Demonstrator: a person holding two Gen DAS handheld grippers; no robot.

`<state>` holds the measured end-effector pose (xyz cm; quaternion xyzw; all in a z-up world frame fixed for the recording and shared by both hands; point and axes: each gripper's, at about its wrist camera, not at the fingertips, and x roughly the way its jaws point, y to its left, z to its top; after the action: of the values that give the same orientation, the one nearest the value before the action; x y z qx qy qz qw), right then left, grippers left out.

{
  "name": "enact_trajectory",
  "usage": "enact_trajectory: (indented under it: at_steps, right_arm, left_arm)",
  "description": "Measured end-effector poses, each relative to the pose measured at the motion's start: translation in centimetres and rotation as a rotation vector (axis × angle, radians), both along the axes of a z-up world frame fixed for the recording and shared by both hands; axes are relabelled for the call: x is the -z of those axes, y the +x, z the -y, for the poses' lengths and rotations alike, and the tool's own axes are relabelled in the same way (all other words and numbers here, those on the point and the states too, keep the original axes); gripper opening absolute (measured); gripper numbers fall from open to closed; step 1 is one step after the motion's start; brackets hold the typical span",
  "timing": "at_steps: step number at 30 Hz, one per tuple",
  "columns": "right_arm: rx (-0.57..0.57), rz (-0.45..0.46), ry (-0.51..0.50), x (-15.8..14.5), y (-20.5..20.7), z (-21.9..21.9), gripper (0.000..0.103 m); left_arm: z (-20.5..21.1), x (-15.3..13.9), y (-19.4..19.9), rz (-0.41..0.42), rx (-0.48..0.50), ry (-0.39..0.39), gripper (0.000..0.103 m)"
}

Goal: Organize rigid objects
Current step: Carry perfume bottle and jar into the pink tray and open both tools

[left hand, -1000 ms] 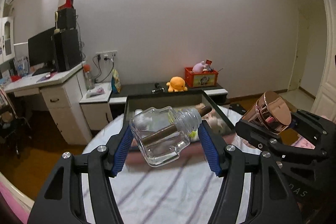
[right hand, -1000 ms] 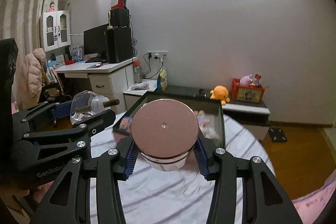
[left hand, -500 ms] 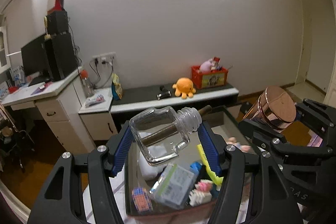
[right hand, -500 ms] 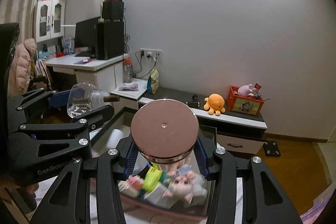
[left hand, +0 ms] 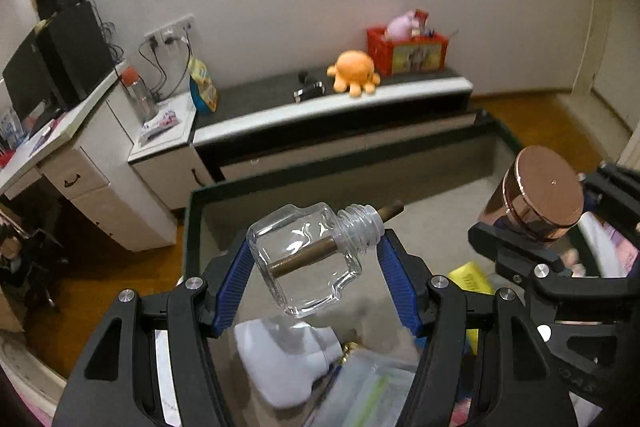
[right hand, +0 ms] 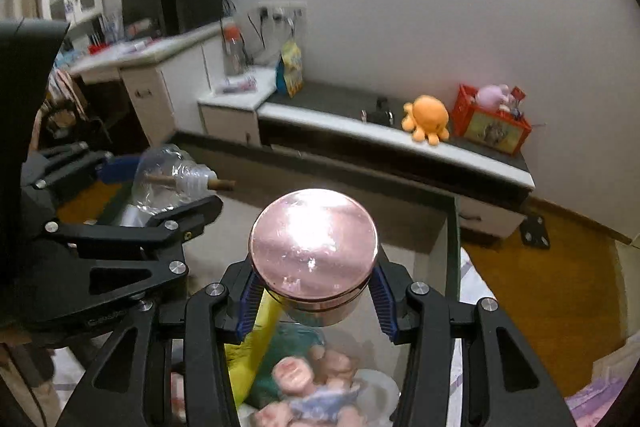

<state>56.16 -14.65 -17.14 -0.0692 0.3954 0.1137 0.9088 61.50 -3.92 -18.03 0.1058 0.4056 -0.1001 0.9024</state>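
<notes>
Left tool pinches glass bottle; right tool pinches copper-lidded jar; doll only in right view.

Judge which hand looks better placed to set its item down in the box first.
Probably left: its glass bottle hangs over bare box floor, while the right's copper-lidded jar hovers over piled toys.

left claw: black angular frame, cut-out slots, silver screw heads
left pads: blue, ribbed
right claw: black frame, same build, silver screws
right pads: blue, ribbed
marking: faint embossed lettering on each claw's side
</notes>
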Motion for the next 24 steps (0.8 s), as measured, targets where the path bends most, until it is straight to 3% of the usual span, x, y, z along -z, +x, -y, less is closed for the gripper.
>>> enact_trajectory:
  at_steps: [2, 10, 14, 15, 19, 21, 24]
  right_arm:
    - [0.005, -0.026, -0.003, 0.7, 0.5, 0.1, 0.049]
    - [0.01, -0.109, 0.003, 1.3, 1.5, 0.3, 0.049]
    - [0.019, -0.104, 0.021, 1.1, 1.5, 0.5, 0.051]
    - [0.022, -0.102, 0.039, 1.1, 1.3, 0.6, 0.053]
    - [0.056, -0.021, 0.019, -0.3, -0.1, 1.2, 0.082]
    - [0.047, 0.017, 0.051, -1.5, -1.4, 1.3, 0.082]
    - [0.027, 0.078, 0.075, -3.6, -4.0, 0.9, 0.082]
  left_arm:
    - [0.1, 0.8, 0.5, -0.038, -0.006, 0.006, 0.064]
    - [1.0, 1.2, 1.4, -0.061, -0.028, 0.086, 0.065]
    - [0.5, 0.6, 1.1, -0.027, -0.061, 0.085, 0.074]
    - [0.2, 0.5, 0.9, -0.025, -0.068, 0.072, 0.078]
    - [-1.1, -0.9, -0.5, -0.006, -0.108, 0.023, 0.09]
    - [-1.7, -2.2, -1.8, 0.035, -0.126, 0.005, 0.1]
    - [-2.0, -4.6, -4.8, 0.117, -0.13, -0.011, 0.101]
